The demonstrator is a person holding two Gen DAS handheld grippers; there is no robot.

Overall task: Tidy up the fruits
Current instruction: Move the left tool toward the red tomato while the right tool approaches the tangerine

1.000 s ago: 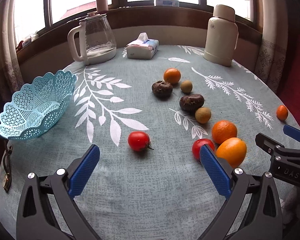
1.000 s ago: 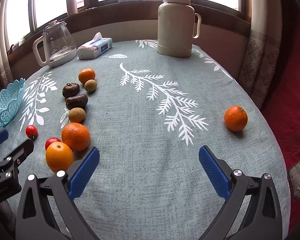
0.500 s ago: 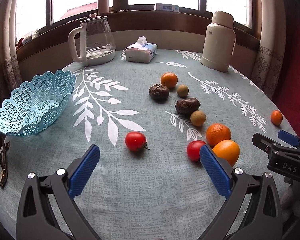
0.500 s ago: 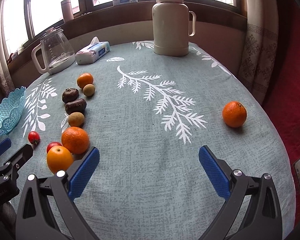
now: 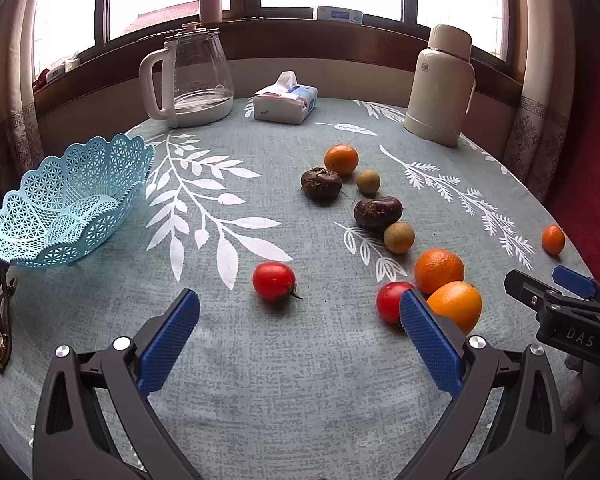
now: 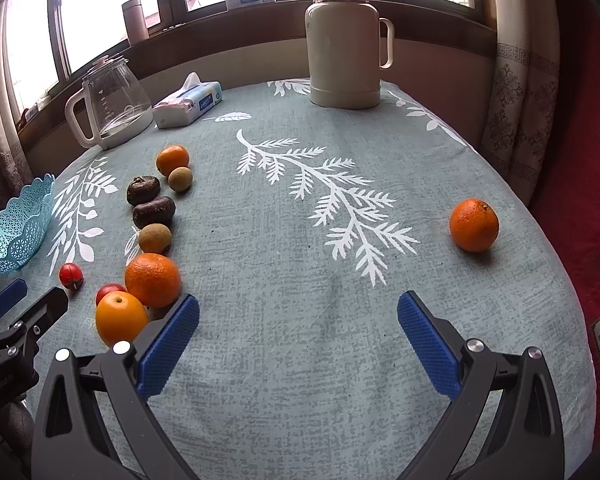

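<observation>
Fruit lies loose on a grey-green tablecloth. My left gripper (image 5: 299, 322) is open and empty, just short of a red tomato (image 5: 274, 281); a second tomato (image 5: 391, 301) and two oranges (image 5: 439, 271) sit by its right finger. Farther back lie two dark brown fruits (image 5: 321, 183), two small tan fruits (image 5: 399, 237) and a small orange (image 5: 341, 159). A light blue lace basket (image 5: 70, 204) stands empty at the left. My right gripper (image 6: 298, 320) is open over bare cloth, with a lone orange (image 6: 474, 225) ahead to its right.
At the back stand a glass kettle (image 5: 192, 76), a tissue pack (image 5: 286, 98) and a cream thermos (image 5: 442, 86). A wristwatch (image 5: 4, 332) lies at the left table edge. The round table drops off to a red floor (image 6: 580, 220) on the right.
Both views have pulled back and tilted up slightly, so the fruit sits a little farther from the fingers. Both grippers stay open; no fruit has moved.
</observation>
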